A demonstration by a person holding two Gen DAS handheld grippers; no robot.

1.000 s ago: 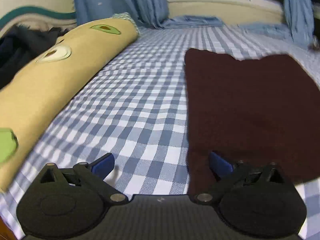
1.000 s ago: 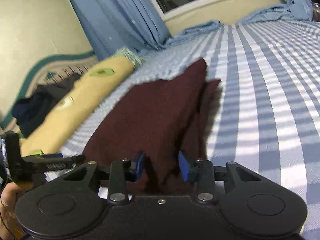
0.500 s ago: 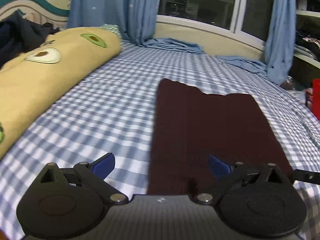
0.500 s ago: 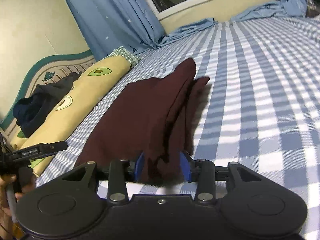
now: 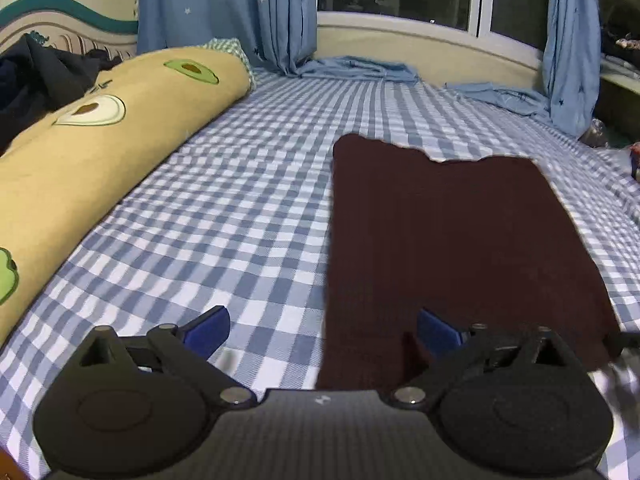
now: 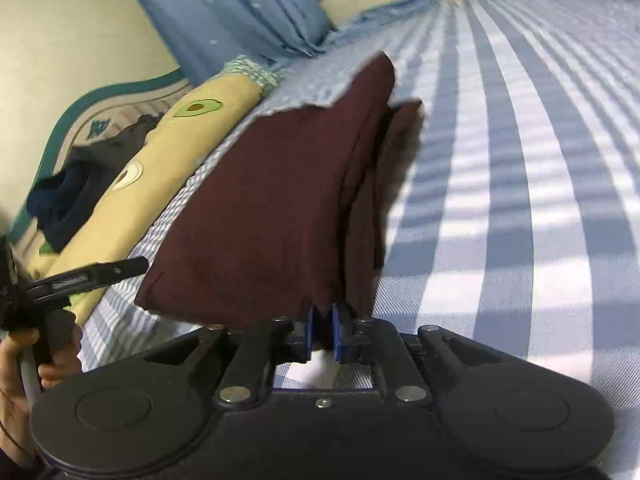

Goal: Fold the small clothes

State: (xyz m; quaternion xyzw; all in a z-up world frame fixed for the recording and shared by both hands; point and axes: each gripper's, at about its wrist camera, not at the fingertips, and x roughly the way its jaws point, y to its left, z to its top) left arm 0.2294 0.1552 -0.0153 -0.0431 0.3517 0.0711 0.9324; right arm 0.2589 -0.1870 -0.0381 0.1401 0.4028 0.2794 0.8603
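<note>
Fingers (image 6: pixel 308 330) on lengthwise maroon cloth (image 6: pixel 276 208)

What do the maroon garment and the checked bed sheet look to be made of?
Maroon garment: looks like a matte knit, faintly ribbed; fibre unclear. Checked bed sheet: seemingly thin woven cotton-like cloth, matte, with fine weave lines visible near the right gripper.

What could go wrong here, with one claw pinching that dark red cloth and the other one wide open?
1. The right gripper pinches only a bunched near edge of the maroon garment; pulling might drag the whole piece across the checked bedsheet and wrinkle it.
2. The left gripper is open, straddling the garment's left edge. Closing there could catch bedsheet along with cloth.
3. With just one corner held, the fold may come out crooked.
</note>
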